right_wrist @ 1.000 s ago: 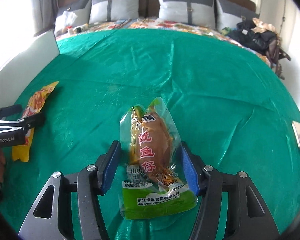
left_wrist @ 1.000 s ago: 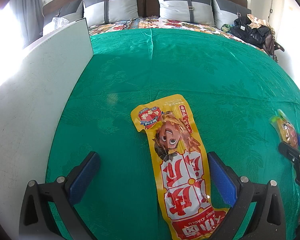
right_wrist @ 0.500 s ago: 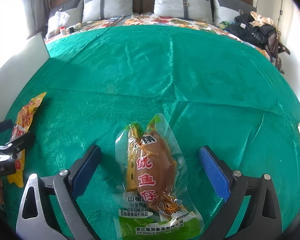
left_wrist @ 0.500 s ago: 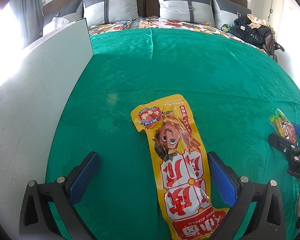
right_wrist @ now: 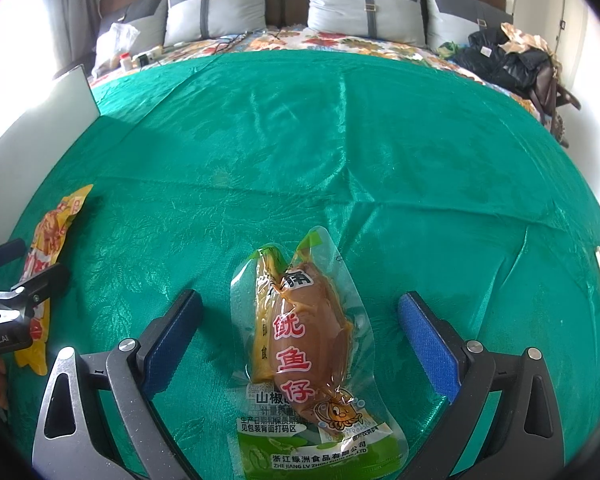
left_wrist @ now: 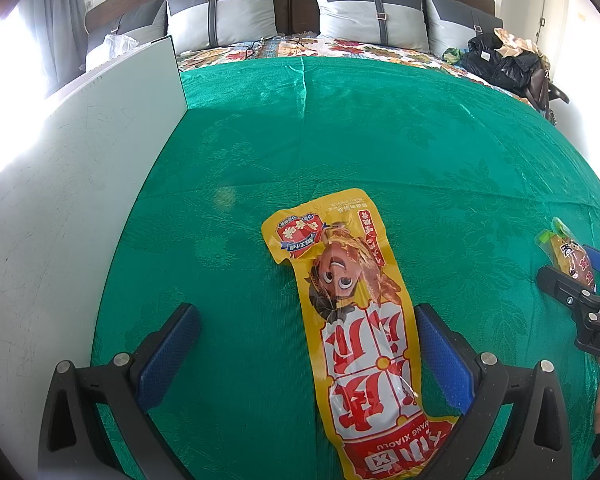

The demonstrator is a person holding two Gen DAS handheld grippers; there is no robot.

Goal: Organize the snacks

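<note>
Both tools are spread wide and grip nothing. The left gripper [left_wrist: 308, 356] straddles a long yellow-and-red foil snack packet [left_wrist: 360, 336] lying flat, lower centre, on the green satin bedspread [left_wrist: 380, 140]. The right gripper [right_wrist: 300, 340] brackets a clear plastic pouch of brown squid [right_wrist: 304, 344]. Judged step: placing packets; next, likely lining them up.

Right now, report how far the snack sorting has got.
Done: nothing visibly sorted; both packets lie apart on the green cloth. In hand: nothing; the left hand-held gripper is open around the yellow snack packet, and the right hand-held gripper is open around the squid packet. Left: grasping and placing both.
</note>
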